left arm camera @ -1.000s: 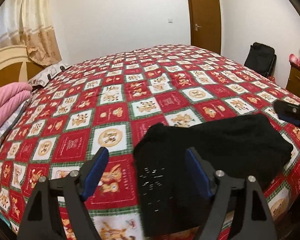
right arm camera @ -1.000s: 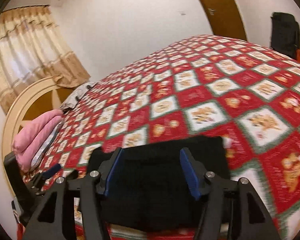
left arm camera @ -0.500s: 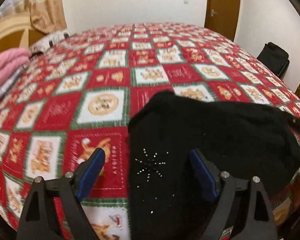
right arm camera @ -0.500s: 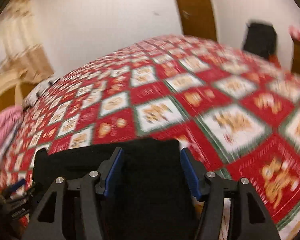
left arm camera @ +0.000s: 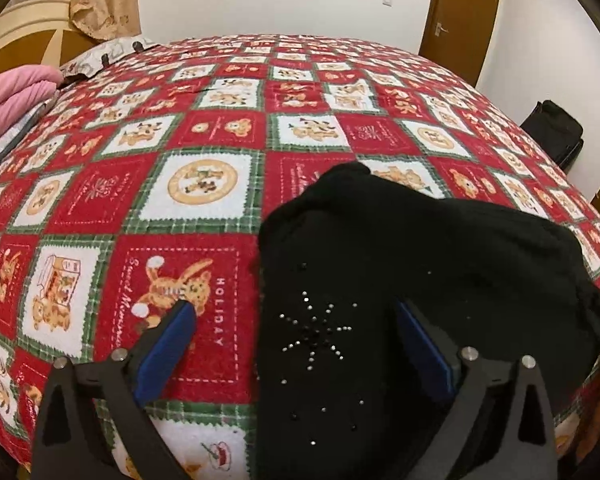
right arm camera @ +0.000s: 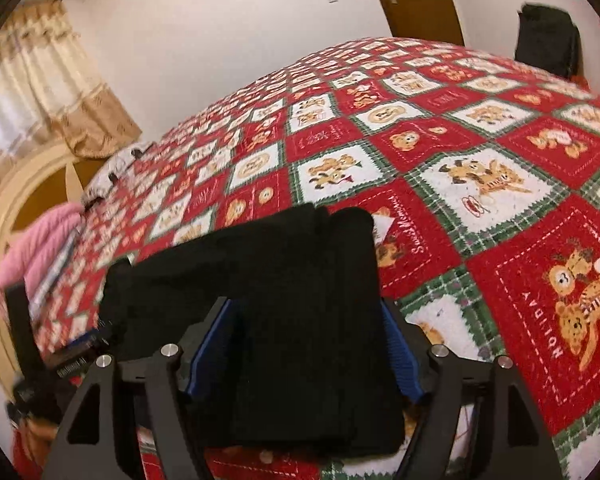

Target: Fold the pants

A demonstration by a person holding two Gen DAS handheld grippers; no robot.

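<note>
**Folded Pants on Bed, Both Jaws Spread**

The left gripper hangs low over the near edge of the bed, jaws spread wide; one blue pad sits over the quilt, the other over the pants. The right gripper also has its jaws spread, straddling the pants' other end without pinching it. The black pants lie folded in a compact stack at the near bed edge, a rhinestone star facing up. Farther off: pink bedding, a curtain, a brown door.
</note>
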